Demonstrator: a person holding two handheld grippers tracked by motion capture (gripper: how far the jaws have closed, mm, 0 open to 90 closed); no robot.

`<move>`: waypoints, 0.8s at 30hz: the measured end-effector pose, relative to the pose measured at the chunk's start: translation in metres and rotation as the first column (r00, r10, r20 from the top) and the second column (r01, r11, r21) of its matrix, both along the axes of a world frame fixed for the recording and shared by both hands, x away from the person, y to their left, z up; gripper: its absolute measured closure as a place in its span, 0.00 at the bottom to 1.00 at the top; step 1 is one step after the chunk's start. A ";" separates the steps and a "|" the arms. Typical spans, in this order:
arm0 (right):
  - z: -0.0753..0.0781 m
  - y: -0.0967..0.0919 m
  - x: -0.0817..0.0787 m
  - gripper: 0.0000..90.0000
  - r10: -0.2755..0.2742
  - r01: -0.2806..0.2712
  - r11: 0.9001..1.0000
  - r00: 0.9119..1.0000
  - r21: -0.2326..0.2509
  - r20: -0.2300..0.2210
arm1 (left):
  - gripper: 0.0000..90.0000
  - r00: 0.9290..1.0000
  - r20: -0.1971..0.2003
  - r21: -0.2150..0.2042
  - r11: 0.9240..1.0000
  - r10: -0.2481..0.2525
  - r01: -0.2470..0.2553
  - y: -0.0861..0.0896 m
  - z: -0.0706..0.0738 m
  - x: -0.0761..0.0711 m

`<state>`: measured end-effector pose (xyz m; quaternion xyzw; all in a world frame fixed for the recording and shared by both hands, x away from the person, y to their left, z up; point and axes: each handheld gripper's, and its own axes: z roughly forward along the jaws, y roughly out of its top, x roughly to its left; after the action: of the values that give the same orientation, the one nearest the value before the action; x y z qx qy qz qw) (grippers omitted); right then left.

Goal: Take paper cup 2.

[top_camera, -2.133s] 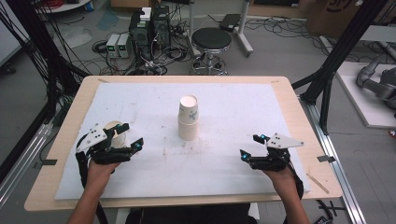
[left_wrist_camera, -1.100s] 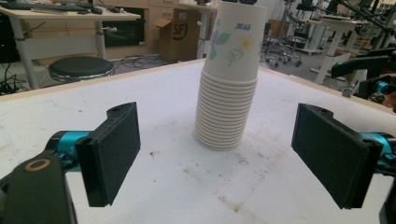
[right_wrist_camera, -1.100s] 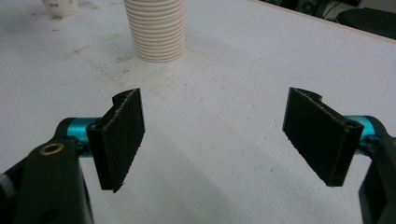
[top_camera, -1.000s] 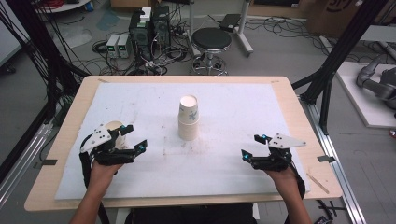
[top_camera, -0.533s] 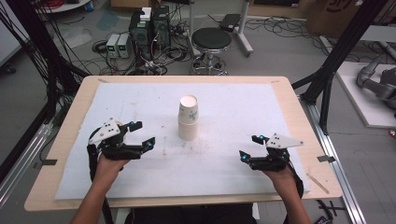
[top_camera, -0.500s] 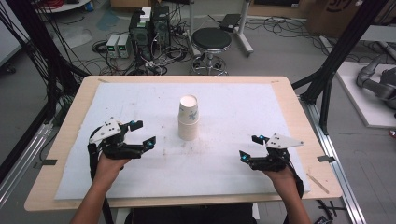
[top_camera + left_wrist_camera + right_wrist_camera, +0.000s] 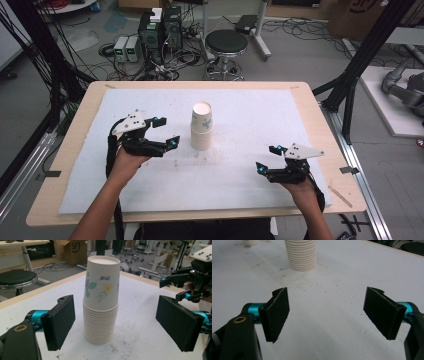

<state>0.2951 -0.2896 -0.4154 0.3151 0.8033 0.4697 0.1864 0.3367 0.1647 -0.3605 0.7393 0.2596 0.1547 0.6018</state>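
A tall stack of white paper cups (image 7: pixel 202 128) with a flower print stands upside down at the table's middle. My left gripper (image 7: pixel 167 131) hovers just left of it, open, jaws pointing at the stack. In the left gripper view the stack (image 7: pixel 101 302) rises a little ahead of the two wide-apart black pads (image 7: pixel 61 320), touching neither. My right gripper (image 7: pixel 266 158) rests low near the front right, open and with nothing between its jaws. In the right gripper view the base of the stack (image 7: pixel 302 255) lies well ahead of the gripper (image 7: pixel 329 307).
A white mat (image 7: pixel 250 115) covers the wooden table (image 7: pixel 325 130). A small white object (image 7: pixel 250 242) sits at the top left edge of the right gripper view. A stool (image 7: pixel 226 42), computers and cables stand on the floor beyond the far edge.
My left gripper has moved right toward the cup stack and risen a little. A single cup that stood beside it earlier is now hidden behind it. The right gripper has stayed put.
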 end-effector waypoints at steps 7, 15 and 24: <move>0.000 0.001 0.000 0.24 0.005 -0.005 1.000 1.000 -0.001 -0.008 | 0.18 1.000 -0.024 0.046 0.999 -0.014 0.015 -0.015 0.012 0.017; 0.001 0.001 -0.001 0.24 0.010 -0.010 1.000 1.000 0.001 -0.002 | 0.18 0.999 -0.029 0.089 0.996 -0.012 0.014 -0.034 0.020 0.031; 0.001 0.000 -0.001 0.24 0.007 -0.007 1.000 1.000 0.007 0.004 | 0.18 0.999 -0.032 0.120 0.993 0.006 -0.003 -0.049 0.028 0.045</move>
<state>0.2940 -0.2895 -0.4140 0.3121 0.8024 0.4737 0.1854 0.3820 0.1157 -0.3323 0.7758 0.2611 0.1594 0.5518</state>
